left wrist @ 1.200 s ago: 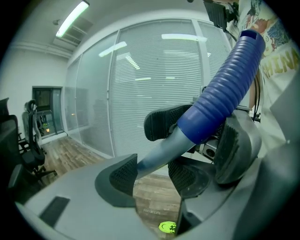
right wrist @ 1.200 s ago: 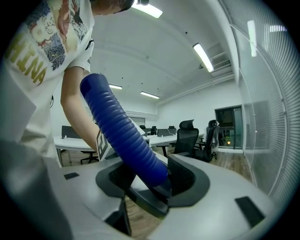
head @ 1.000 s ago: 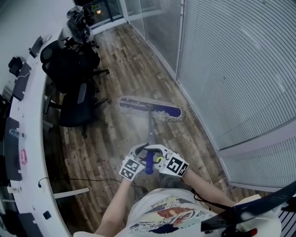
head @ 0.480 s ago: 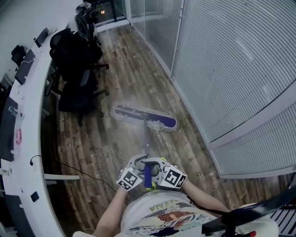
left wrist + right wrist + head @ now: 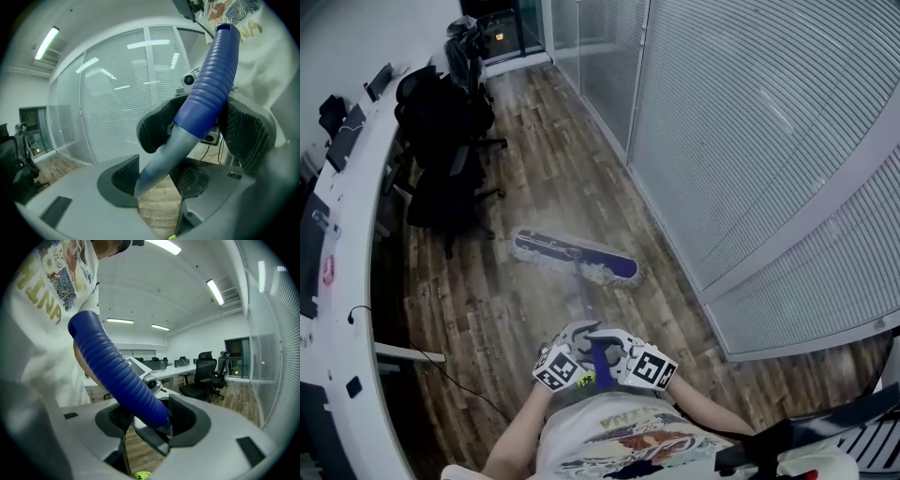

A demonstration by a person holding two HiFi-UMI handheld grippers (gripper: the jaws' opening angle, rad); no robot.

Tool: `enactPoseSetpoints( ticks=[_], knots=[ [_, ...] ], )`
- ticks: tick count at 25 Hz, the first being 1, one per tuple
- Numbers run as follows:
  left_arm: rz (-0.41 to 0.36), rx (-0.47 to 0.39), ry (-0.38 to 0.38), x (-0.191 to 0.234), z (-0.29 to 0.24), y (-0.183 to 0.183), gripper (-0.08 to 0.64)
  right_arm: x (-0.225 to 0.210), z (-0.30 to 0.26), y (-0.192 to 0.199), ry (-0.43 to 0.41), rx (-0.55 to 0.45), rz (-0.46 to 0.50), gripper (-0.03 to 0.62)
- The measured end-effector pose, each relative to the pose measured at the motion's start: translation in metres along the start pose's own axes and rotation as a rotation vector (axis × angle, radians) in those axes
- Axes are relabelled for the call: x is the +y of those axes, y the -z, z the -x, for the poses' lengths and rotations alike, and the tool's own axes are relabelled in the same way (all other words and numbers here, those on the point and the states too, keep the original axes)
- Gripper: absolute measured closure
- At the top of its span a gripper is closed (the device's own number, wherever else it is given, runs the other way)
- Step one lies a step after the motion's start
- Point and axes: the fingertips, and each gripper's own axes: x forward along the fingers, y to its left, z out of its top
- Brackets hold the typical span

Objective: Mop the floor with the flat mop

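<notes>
The flat mop's purple head lies on the wood floor, and its grey shaft runs back to a blue ribbed grip in front of my torso. My left gripper and my right gripper meet on that handle, marker cubes turned outward. In the left gripper view the grey shaft passes between the left gripper pads, with the blue grip above. In the right gripper view the right gripper is shut on the blue grip.
A glass partition with blinds runs along the right. Black office chairs stand at a curved white desk on the left. A thin cable trails over the floor near a white desk foot.
The mop head has slid over the floor, leftward and nearer in the head view, off the partition's base. The whole view has shifted along the room. Both grippers stay on the handle.
</notes>
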Motion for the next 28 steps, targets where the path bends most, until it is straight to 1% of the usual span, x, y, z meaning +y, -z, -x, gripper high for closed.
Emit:
enactPoseSetpoints(
  ticks=[3,6,10,12,14,16,18,20,23,26,28],
  knots=[
    [0.050,-0.019,-0.023,-0.043,-0.014,-0.015,0.367,0.027,0.040,0.010,-0.024,0.011,0.010,0.383],
    [0.070,-0.032,-0.059,-0.083,-0.022,-0.030,0.367,0.055,0.075,0.015,-0.044,-0.005,0.011,0.383],
    [0.134,-0.042,-0.119,-0.134,-0.015,-0.029,0.368,0.105,0.098,0.027,-0.107,-0.004,0.033,0.383],
    [0.142,-0.047,-0.135,-0.142,-0.019,-0.027,0.368,0.110,0.104,0.033,-0.113,-0.006,0.049,0.383],
    [0.138,-0.037,-0.129,-0.141,-0.025,-0.025,0.368,0.105,0.107,0.039,-0.104,-0.005,0.051,0.383],
    [0.135,-0.023,-0.116,-0.135,-0.031,-0.022,0.368,0.096,0.106,0.040,-0.089,-0.036,0.013,0.383],
    [0.120,-0.030,-0.116,-0.122,-0.037,-0.027,0.368,0.081,0.105,0.036,-0.086,-0.063,-0.001,0.382],
    [0.104,-0.048,-0.130,-0.102,-0.036,-0.035,0.368,0.065,0.099,0.025,-0.093,-0.075,0.019,0.383],
    [0.098,-0.052,-0.135,-0.072,-0.027,-0.033,0.377,0.046,0.079,0.016,-0.121,-0.038,0.063,0.383],
    [0.117,-0.033,-0.117,-0.044,-0.015,-0.015,0.377,0.030,0.046,0.013,-0.124,-0.028,0.045,0.382],
    [0.135,-0.032,-0.106,-0.017,-0.004,-0.004,0.377,0.014,0.018,0.006,-0.104,-0.039,0.022,0.382]
  ],
)
